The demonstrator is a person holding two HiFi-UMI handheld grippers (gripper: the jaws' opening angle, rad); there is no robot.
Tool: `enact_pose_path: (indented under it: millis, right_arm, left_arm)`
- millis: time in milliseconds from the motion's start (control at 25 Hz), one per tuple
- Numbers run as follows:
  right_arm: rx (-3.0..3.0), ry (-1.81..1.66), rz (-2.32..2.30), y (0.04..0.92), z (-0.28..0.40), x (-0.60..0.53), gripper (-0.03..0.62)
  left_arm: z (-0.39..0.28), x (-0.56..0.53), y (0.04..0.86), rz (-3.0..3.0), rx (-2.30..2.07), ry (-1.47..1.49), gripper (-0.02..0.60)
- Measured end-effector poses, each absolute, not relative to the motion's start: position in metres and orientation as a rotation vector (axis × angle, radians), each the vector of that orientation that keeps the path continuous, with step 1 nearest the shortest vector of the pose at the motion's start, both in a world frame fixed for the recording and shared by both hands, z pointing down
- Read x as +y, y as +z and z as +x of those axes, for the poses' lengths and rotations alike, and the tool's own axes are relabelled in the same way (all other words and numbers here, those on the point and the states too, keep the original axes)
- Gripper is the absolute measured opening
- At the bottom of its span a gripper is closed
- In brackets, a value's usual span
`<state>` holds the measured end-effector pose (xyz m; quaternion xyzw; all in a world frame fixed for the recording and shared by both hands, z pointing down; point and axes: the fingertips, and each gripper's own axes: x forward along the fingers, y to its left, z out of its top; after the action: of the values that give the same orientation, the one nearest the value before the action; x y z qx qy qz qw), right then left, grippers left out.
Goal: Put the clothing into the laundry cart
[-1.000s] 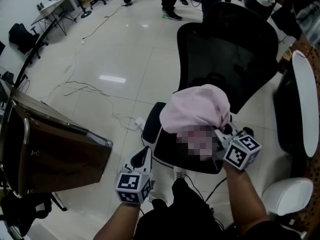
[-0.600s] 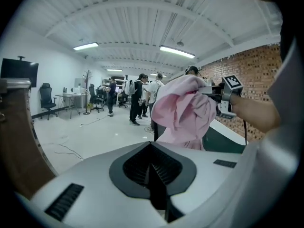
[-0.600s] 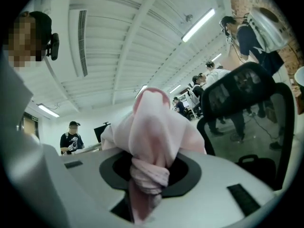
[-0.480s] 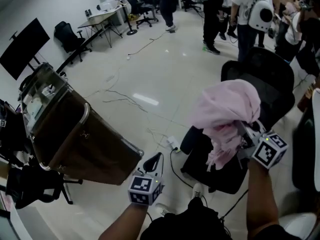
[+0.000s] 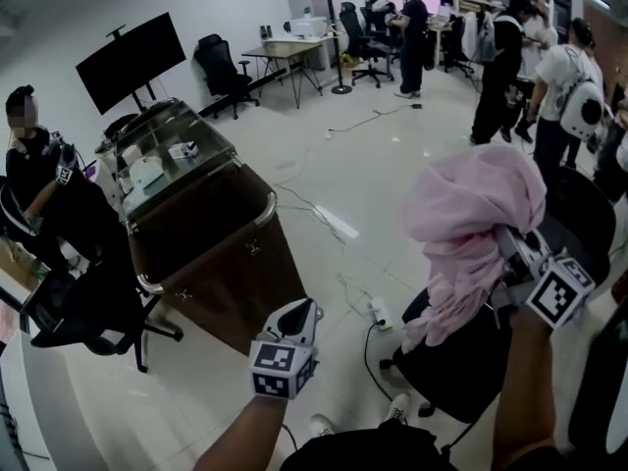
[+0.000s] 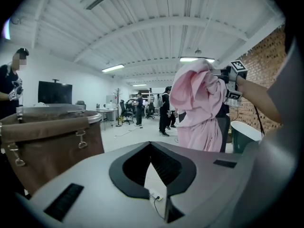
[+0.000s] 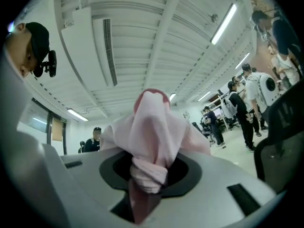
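Pink cloth, a loosely bunched garment (image 5: 476, 204), hangs high on the right. The right gripper (image 5: 508, 251) is clamped on a twisted fold of it, and the rest drapes down over the black office chair (image 5: 461, 366). The left gripper (image 5: 299, 314) sits near and centre with its jaws together on nothing. The brown laundry cart (image 5: 226, 283) stands to the left, well apart from the garment, with bare floor between.

Only one fold seems pinched, so my main worry is the cloth sliding out during the swing left and dropping short of the cart. The trailing end could also catch on the chair and tug the fold free. The cart's far half carries a clear-topped section (image 5: 167, 155) with small items on it, so a release too far over would leave the garment on that instead of in the open near part. A power strip (image 5: 379, 313) and its cables lie on the floor towards the cart, which is a tripping risk.
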<state>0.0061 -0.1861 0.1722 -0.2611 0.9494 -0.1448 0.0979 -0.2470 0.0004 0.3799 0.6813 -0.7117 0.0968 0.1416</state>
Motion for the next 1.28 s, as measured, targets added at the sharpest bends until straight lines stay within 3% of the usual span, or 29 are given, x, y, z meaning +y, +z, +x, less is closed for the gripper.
enact_pose_path:
  millis: [800, 1280]
  right_arm:
    - [2.828, -0.326, -0.304, 0.069, -0.212, -0.08, 0.132]
    - [2.864, -0.375, -0.099, 0.064, -0.348, -0.015, 0.133]
  left_arm:
    - [-0.401, 0.143, 0.316, 1.708, -2.4, 0.139, 0.0]
    - [-0.47, 0.209, 0.305, 1.591, -2.512, 0.126, 0.0]
